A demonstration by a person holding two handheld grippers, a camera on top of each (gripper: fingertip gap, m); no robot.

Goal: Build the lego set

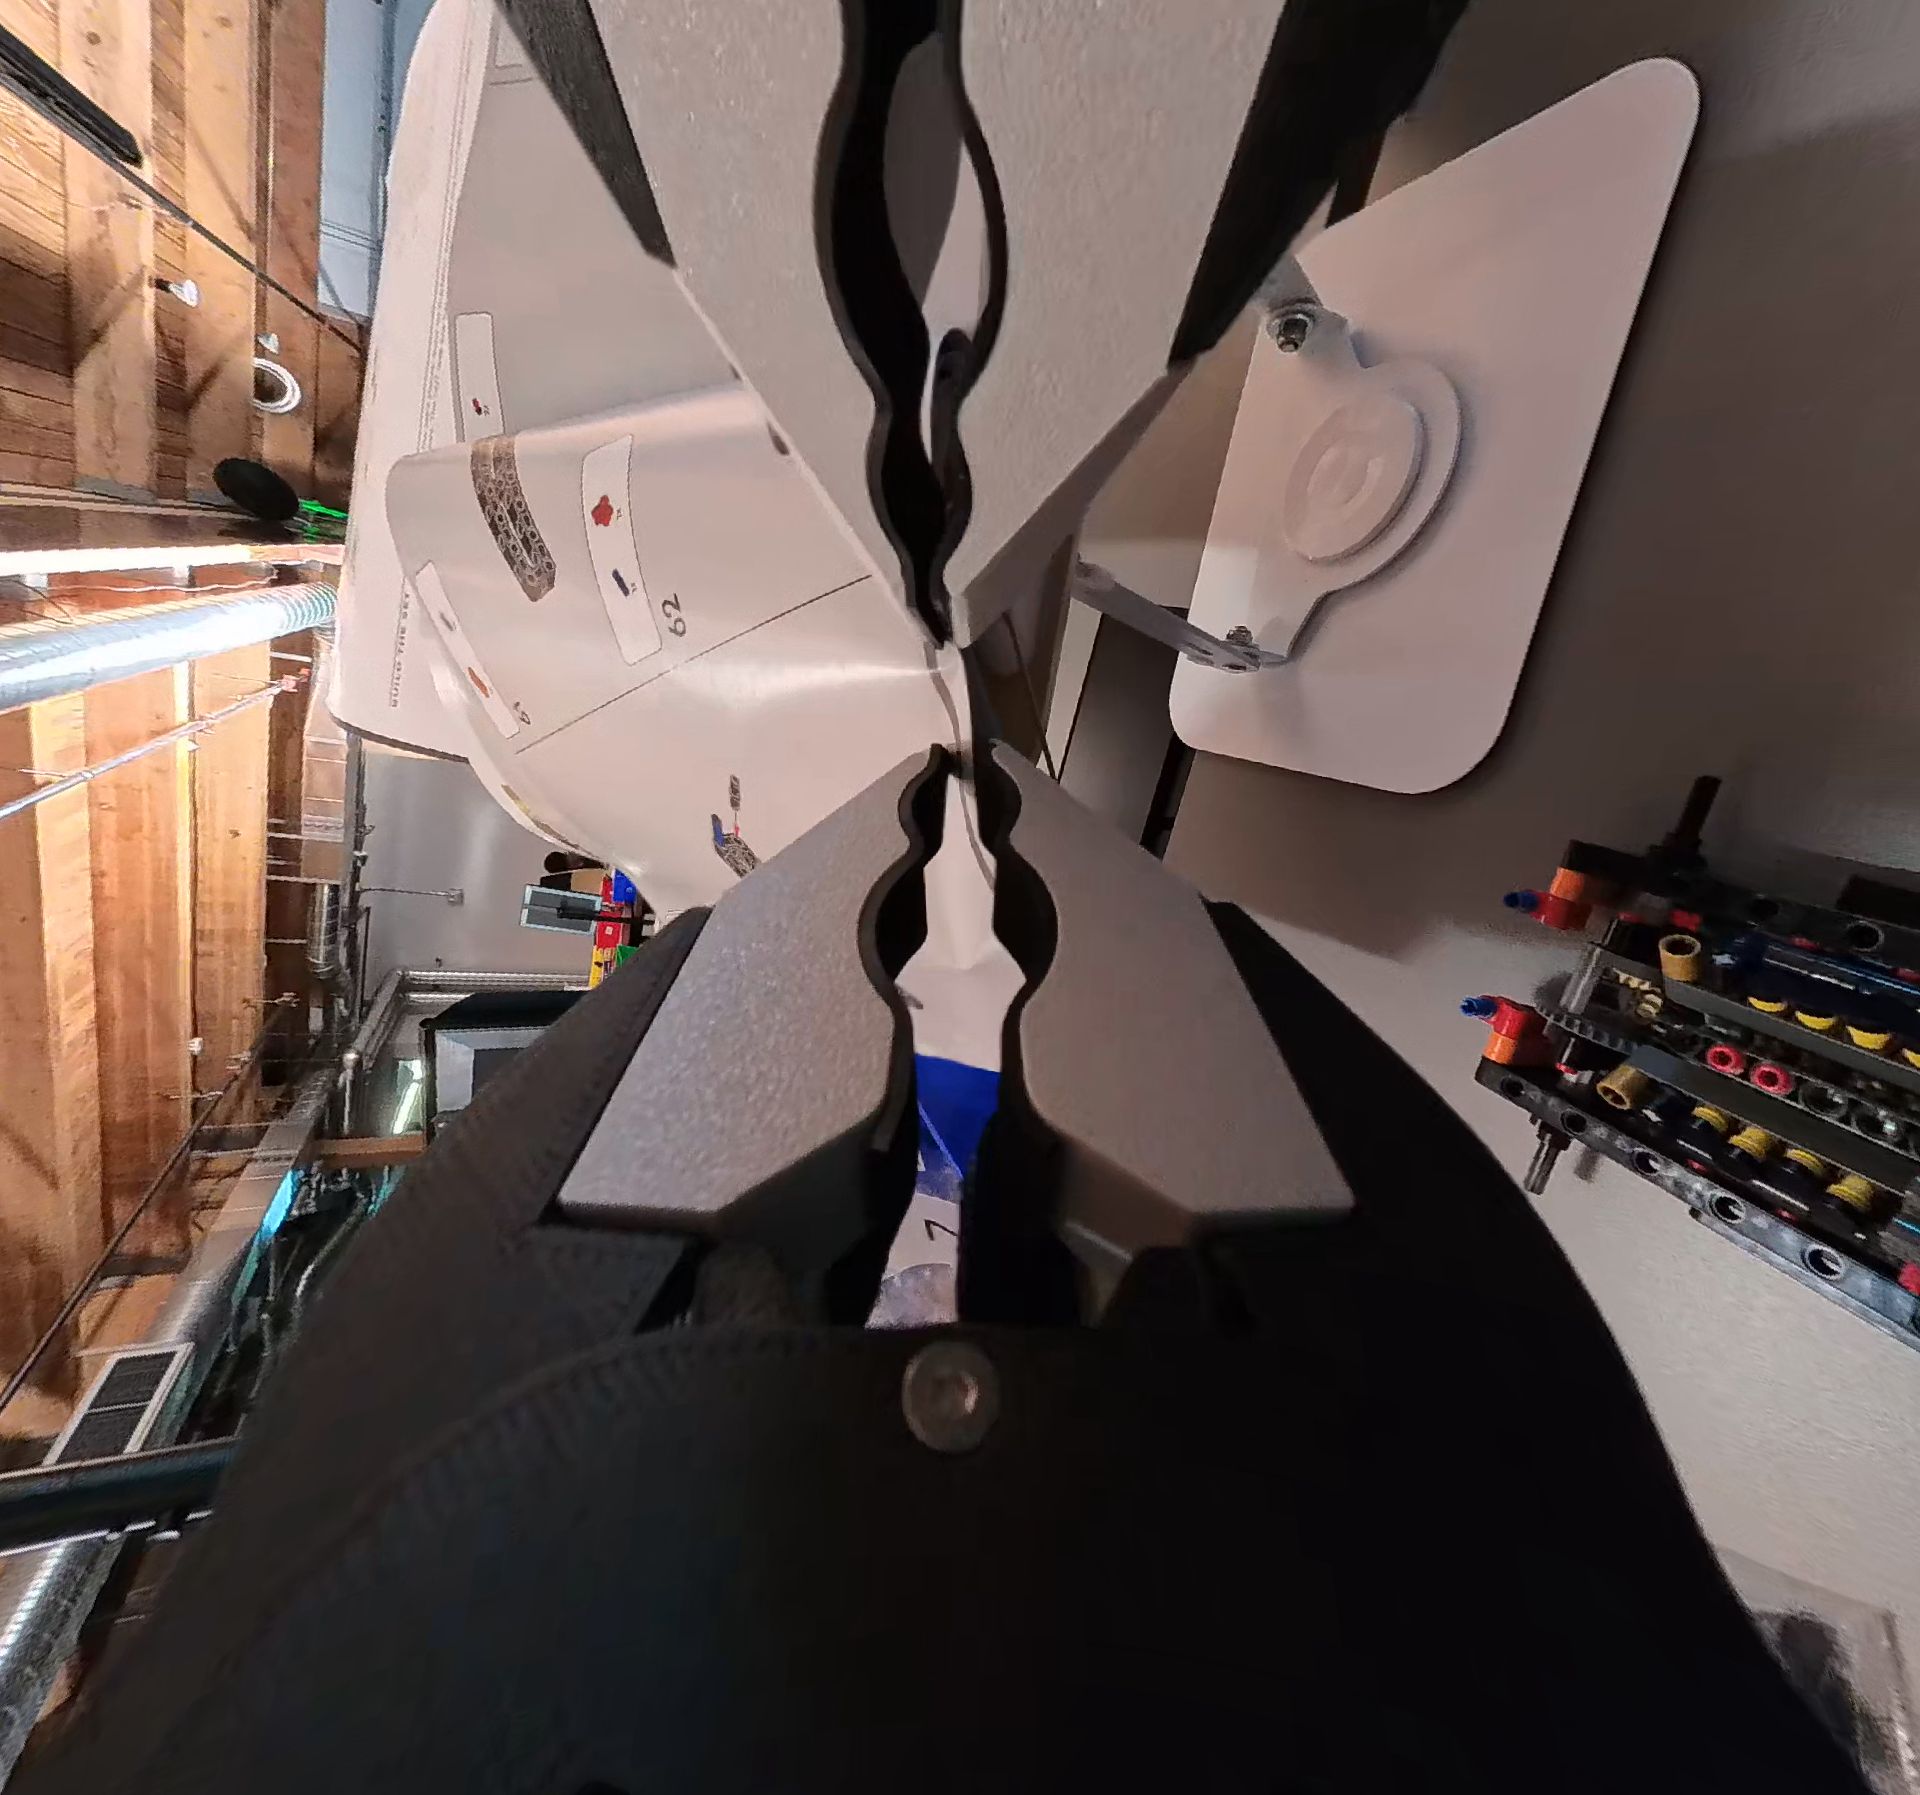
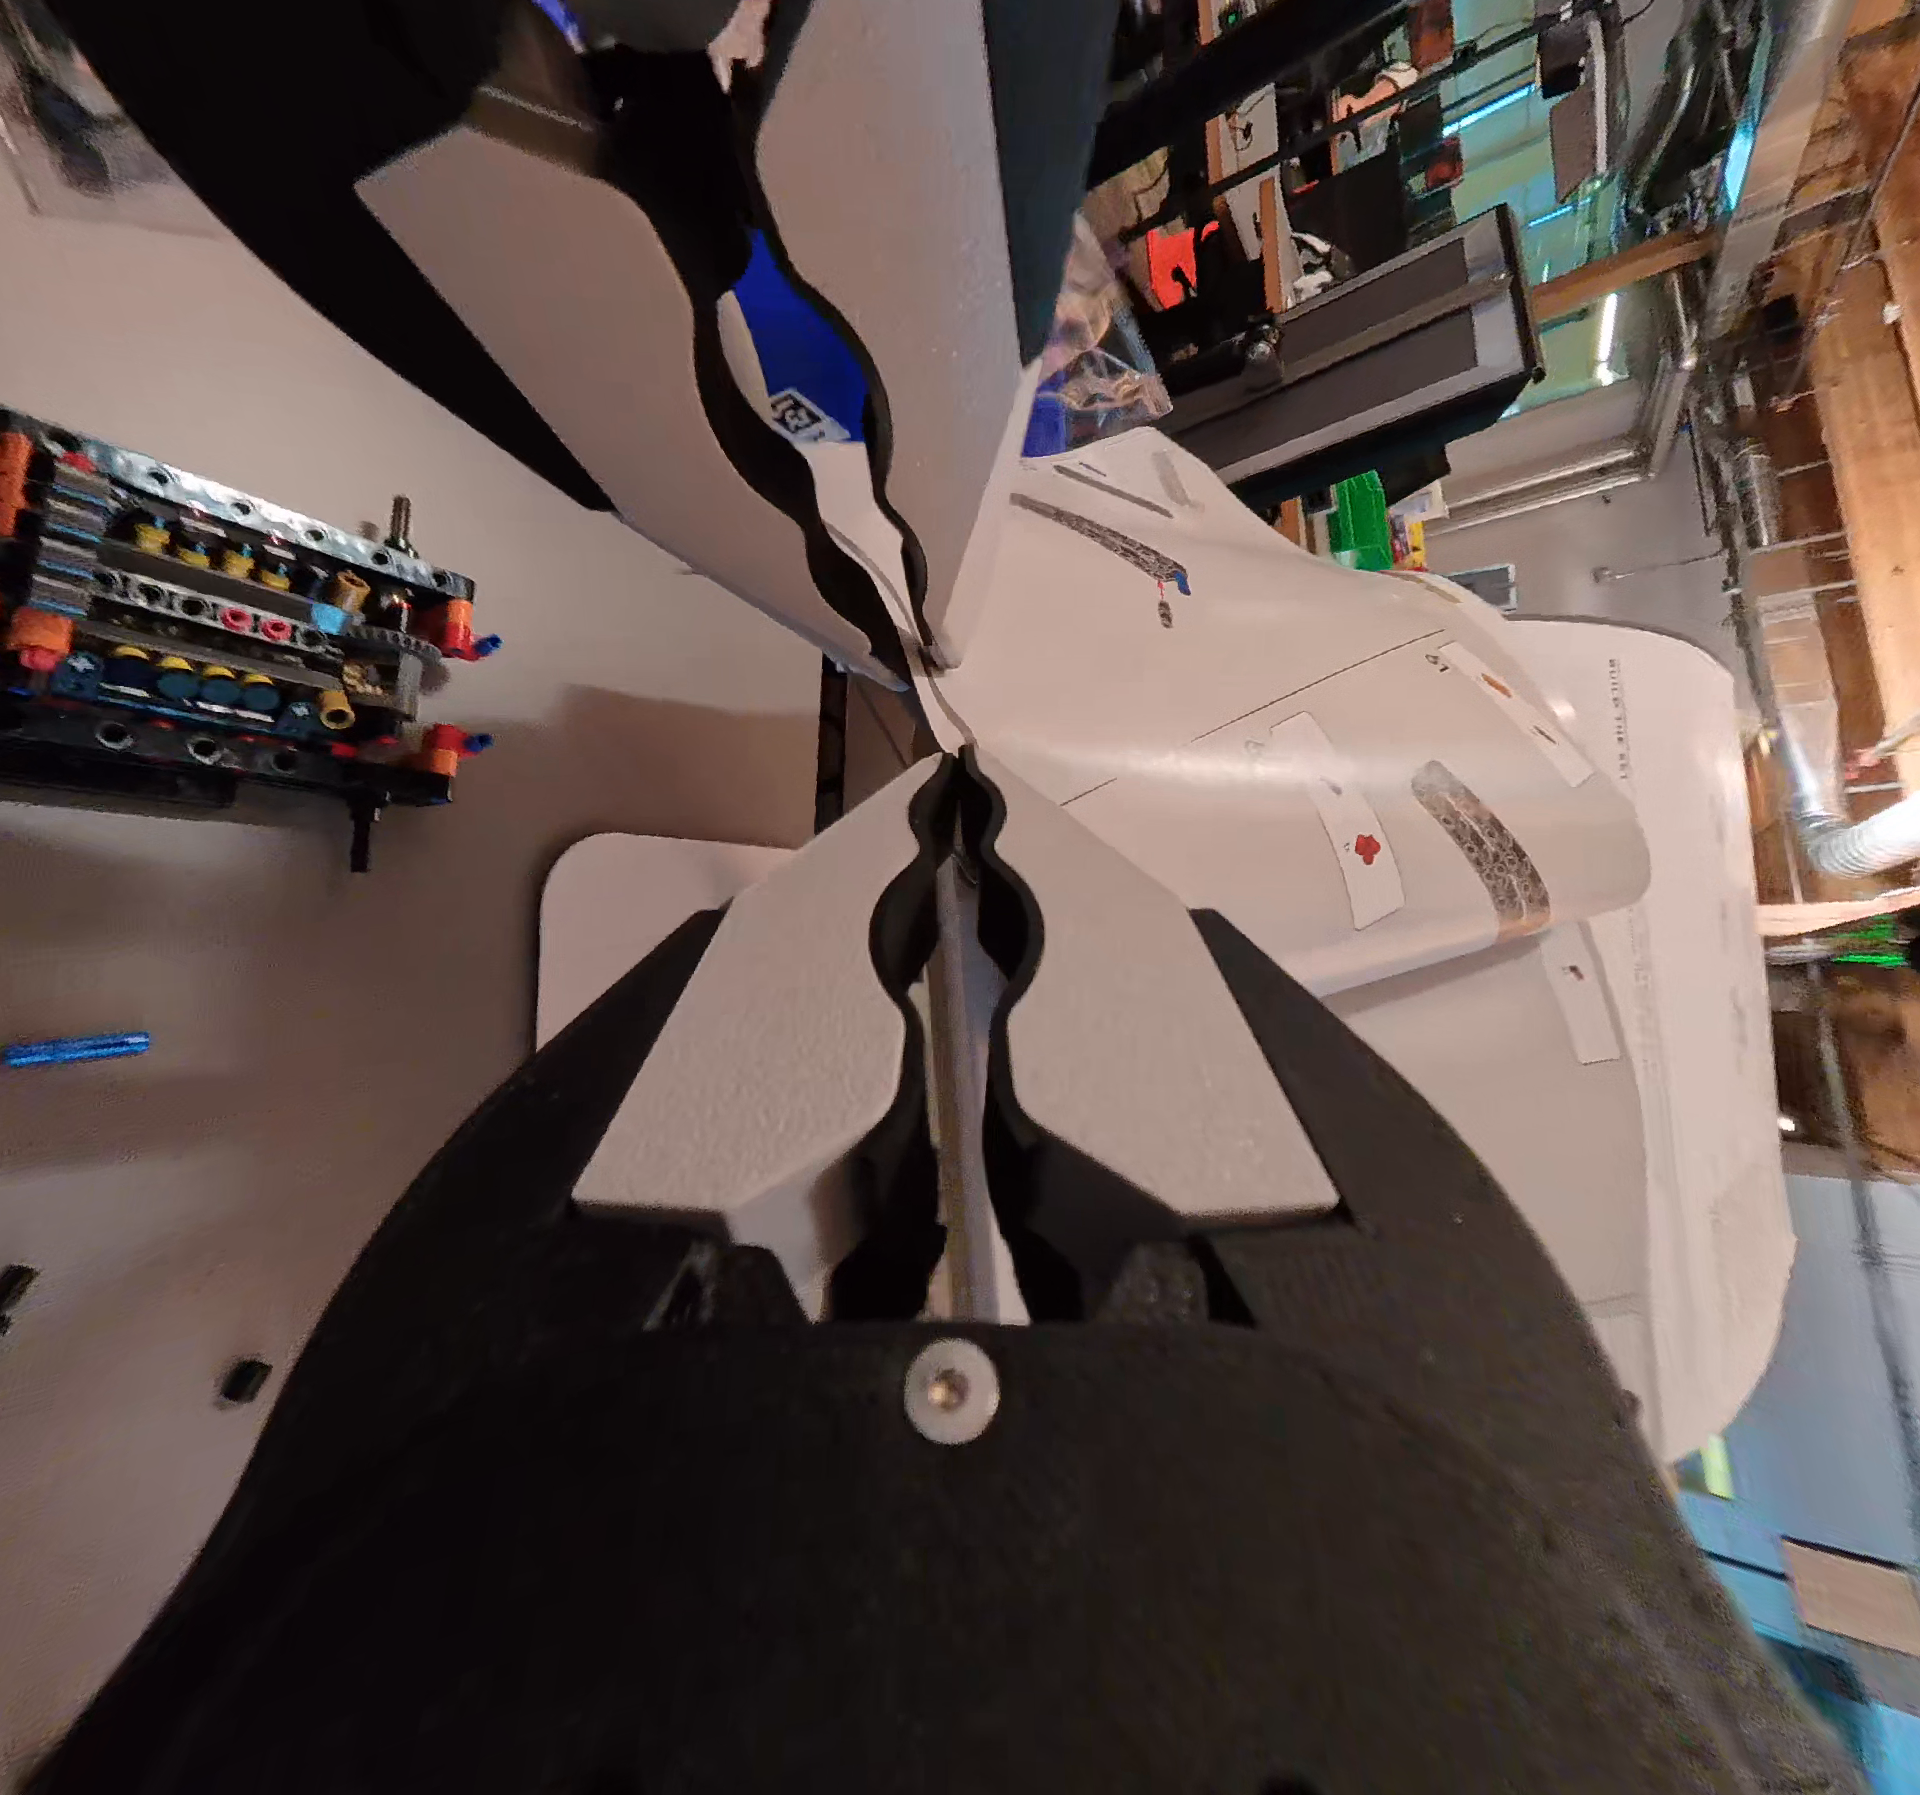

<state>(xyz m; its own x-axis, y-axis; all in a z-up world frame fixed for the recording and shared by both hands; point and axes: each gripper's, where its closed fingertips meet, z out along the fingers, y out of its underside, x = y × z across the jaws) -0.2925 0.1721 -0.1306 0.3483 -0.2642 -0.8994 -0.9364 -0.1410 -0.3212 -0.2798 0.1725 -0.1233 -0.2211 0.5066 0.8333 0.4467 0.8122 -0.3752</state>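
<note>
The white instruction booklet (image 1: pixel 665 582) stands open, its pages curling up off the grey table; it also shows in the right wrist view (image 2: pixel 1299 789). My left gripper (image 1: pixel 961 758) is shut on a page edge, with white paper showing between its fingers. My right gripper (image 2: pixel 956 763) is shut on a page edge too. The two grippers face each other tip to tip: the right gripper (image 1: pixel 945 623) comes in from the top of the left wrist view, and the left gripper (image 2: pixel 920 654) from the top of the right wrist view. The partly built dark lego frame (image 1: pixel 1745 1049) lies on the table beside them (image 2: pixel 229 644).
A white flat stand base (image 1: pixel 1455 415) with a metal bracket lies by the booklet (image 2: pixel 623 914). A loose blue axle (image 2: pixel 78 1049) and small black pieces (image 2: pixel 244 1382) lie on the table. Shelves, ducts and wooden walls stand behind. The tips of both grippers are at nearly the same place. From either gripper's tips it is about 20 cm to the loose blue axle (image 2: pixel 78 1049).
</note>
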